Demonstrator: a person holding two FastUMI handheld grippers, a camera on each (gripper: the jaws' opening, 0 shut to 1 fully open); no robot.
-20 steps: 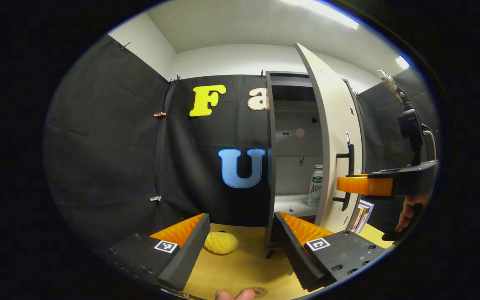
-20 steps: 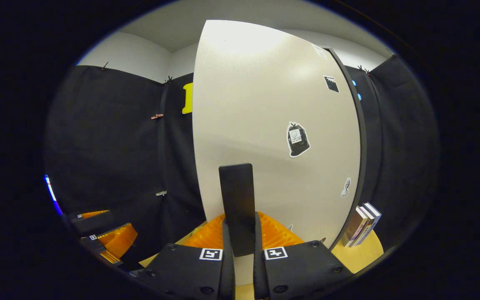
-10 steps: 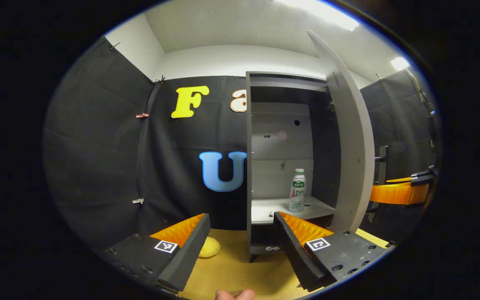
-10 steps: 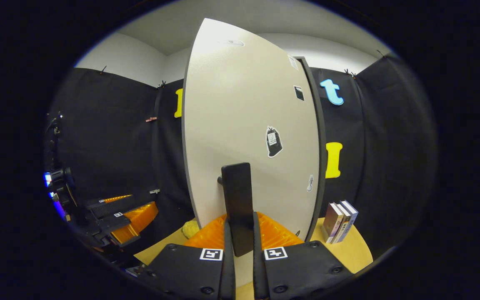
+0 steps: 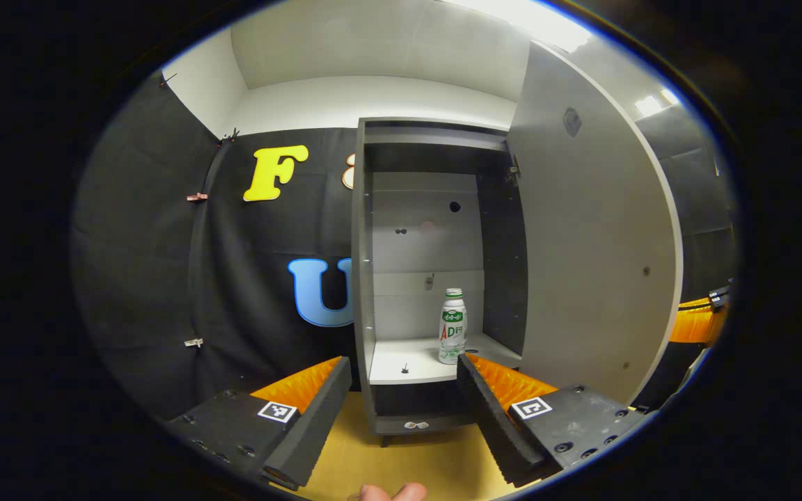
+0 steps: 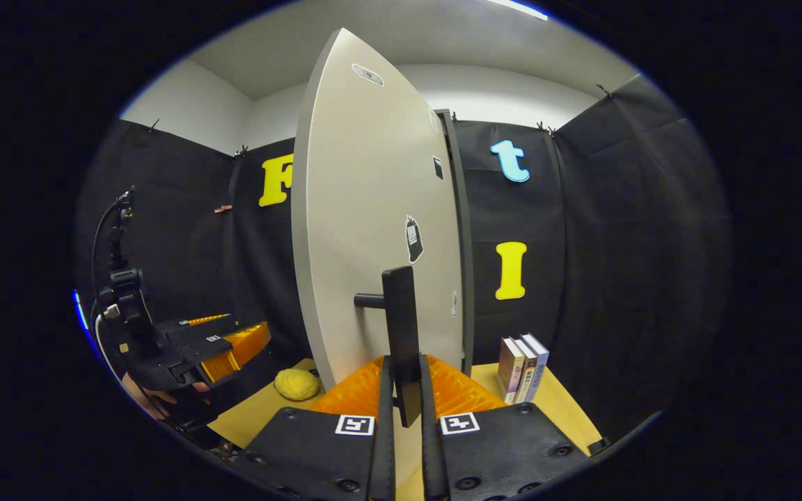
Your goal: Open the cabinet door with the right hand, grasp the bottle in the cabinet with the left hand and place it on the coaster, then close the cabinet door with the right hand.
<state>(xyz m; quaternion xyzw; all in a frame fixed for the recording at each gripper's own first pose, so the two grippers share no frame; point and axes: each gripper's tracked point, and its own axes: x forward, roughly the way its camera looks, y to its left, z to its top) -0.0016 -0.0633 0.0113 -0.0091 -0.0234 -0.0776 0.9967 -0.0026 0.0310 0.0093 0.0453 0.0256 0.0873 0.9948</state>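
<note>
The grey cabinet (image 5: 366,278) stands open. On its white shelf a small white bottle (image 5: 452,336) with a green cap and label stands upright. My left gripper (image 5: 404,369) is open in front of the shelf, short of the bottle, with nothing between its fingers. The pale door (image 5: 596,243) is swung wide to the right. In the right gripper view, my right gripper (image 6: 404,362) is shut on the door's (image 6: 373,229) black vertical handle (image 6: 399,313). The left gripper (image 6: 223,344) shows there at the far left, with a hand holding it.
A yellow sponge-like lump (image 6: 296,384) lies on the wooden table (image 6: 568,410) left of the door. Three books (image 6: 523,365) stand upright against the wall to the door's right. Black cloth walls close in the booth. A fingertip (image 5: 392,492) shows at the bottom edge.
The door has swung much wider with my right gripper on its handle. The cabinet's inside and the whole bottle have come into sight, centred ahead of my left gripper.
</note>
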